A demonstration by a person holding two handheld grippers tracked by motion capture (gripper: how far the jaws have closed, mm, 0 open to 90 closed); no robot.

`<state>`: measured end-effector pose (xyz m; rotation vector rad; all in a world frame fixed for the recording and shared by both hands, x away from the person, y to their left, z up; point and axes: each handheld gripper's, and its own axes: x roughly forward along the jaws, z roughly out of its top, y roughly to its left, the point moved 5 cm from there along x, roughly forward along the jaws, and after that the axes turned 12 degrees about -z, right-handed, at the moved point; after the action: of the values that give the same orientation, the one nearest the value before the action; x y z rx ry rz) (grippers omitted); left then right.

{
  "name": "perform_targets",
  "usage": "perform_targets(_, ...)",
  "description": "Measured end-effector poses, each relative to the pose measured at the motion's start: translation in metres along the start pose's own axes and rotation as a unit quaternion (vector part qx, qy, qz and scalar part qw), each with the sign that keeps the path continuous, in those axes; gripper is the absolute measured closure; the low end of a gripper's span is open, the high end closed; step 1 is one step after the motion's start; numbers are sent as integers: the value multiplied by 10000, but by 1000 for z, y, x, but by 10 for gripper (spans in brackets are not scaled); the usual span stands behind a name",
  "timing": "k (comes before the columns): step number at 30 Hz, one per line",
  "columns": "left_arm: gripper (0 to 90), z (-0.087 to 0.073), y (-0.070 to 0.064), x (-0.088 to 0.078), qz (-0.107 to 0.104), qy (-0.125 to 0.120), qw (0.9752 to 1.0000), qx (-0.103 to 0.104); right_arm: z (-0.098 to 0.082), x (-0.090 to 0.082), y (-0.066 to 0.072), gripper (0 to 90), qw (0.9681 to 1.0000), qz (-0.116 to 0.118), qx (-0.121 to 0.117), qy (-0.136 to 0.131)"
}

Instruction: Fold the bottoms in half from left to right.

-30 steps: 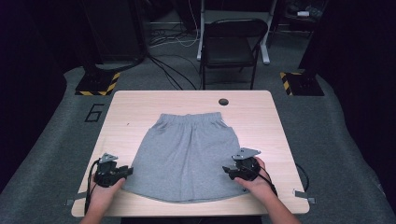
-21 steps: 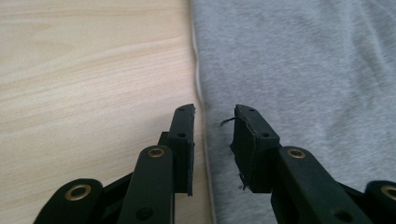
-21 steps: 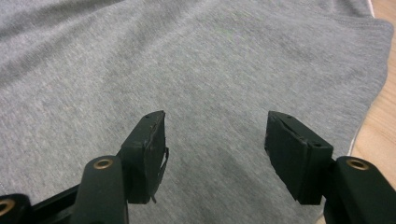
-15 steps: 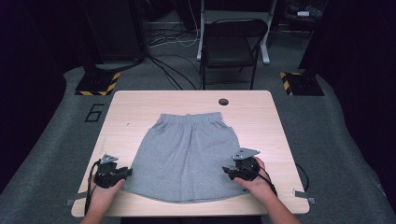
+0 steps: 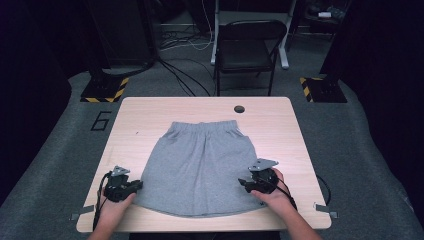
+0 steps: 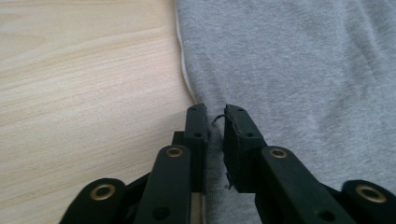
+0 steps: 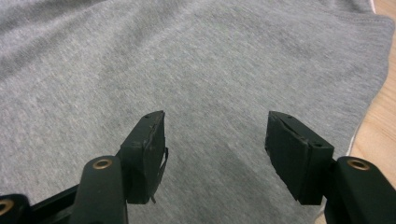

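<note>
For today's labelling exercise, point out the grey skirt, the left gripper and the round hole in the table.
grey skirt (image 5: 202, 165): high view, middle of the fabric.
left gripper (image 6: 214, 122): left gripper view, midway between its fingertips, at the skirt's side edge.
round hole (image 5: 239, 108): high view, centre of the hole near the table's far edge.

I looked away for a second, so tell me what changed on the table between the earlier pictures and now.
The left hand-held gripper has just been closing its jaws on the near left edge of the grey skirt, with a fold of cloth between them. The right hand-held gripper is as before, jaws open over the fabric. Both hands, the skirt and the table look unmoved.
</note>
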<state>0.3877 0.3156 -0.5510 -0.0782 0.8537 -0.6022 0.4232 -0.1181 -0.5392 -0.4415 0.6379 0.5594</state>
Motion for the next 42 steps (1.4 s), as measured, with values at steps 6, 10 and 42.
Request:
perform_targets(6,861,0,-1,1,-129,-5,9998,-159,-1,1,0,374,10000,-12,43,32)
perform_targets(10,865,2,-1,-1,-137,140,9998,-32,0,0,0,373,9999,-7,120,-12)
perform_targets(42,875,61,-54,-7,-960,-427,9923,659,0,-1,-3,370,9995,42,308,-40)
